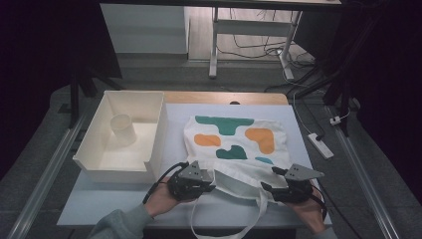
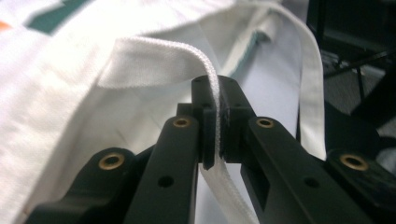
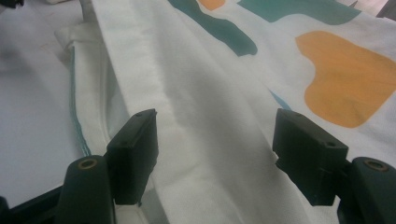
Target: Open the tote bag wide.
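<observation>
The left gripper [image 1: 208, 187], black with two jaws, is clamped tight on a white woven fabric strap [image 2: 212, 95], the handle of a white cloth tote bag printed with green and orange shapes [image 1: 234, 139]; the strap runs edge-on between the pads and loops back to the bag's mouth. The right gripper [image 1: 267, 179] hovers with its jaws spread wide over the bag's near right edge, cloth beneath them, pads pressing nothing; the bag lies flat on a pale grey tabletop [image 1: 99, 196], its opening toward the person; to its left stands a white open-fronted box [image 1: 154, 134] holding a white cylindrical cup [image 1: 123, 129].
</observation>
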The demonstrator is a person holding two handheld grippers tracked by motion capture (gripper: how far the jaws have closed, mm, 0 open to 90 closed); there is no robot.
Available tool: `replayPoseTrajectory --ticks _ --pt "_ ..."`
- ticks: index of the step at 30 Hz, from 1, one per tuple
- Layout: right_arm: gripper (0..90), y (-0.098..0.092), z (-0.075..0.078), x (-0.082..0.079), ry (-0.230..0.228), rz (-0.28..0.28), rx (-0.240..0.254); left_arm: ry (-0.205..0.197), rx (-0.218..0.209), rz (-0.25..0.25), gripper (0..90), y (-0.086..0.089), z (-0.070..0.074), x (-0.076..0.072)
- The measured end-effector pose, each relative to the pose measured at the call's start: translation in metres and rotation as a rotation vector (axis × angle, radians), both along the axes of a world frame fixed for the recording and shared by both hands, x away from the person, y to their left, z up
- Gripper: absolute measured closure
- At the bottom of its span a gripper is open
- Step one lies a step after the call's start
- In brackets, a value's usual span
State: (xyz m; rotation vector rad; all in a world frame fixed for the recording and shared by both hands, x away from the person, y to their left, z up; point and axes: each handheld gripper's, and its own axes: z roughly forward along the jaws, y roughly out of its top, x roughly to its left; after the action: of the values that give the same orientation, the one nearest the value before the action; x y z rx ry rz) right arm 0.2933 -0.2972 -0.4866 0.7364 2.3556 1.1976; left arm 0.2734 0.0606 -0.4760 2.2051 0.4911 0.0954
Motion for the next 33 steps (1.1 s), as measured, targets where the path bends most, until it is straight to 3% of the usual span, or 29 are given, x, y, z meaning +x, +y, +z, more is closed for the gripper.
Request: replayPoseTrajectory --ticks 9,19,24,33 --pt "31.6 0.001 0.0 0.0 0.001 -0.001 0.0 -0.026 -0.063 0.055 86.1 -0.004 0.009 0.022" --pt "31.6 0.002 -0.001 0.0 -0.003 -0.005 0.0 -0.021 -0.102 0.116 86.0 -0.004 0.014 0.042" --pt "31.8 0.004 0.002 -0.002 -0.013 -0.005 0.005 -0.052 -0.078 0.145 86.0 -0.007 0.012 0.052" --pt "32.4 0.022 0.013 -0.012 -0.04 0.053 0.04 -0.043 -0.084 0.149 85.9 -0.006 0.012 0.053"
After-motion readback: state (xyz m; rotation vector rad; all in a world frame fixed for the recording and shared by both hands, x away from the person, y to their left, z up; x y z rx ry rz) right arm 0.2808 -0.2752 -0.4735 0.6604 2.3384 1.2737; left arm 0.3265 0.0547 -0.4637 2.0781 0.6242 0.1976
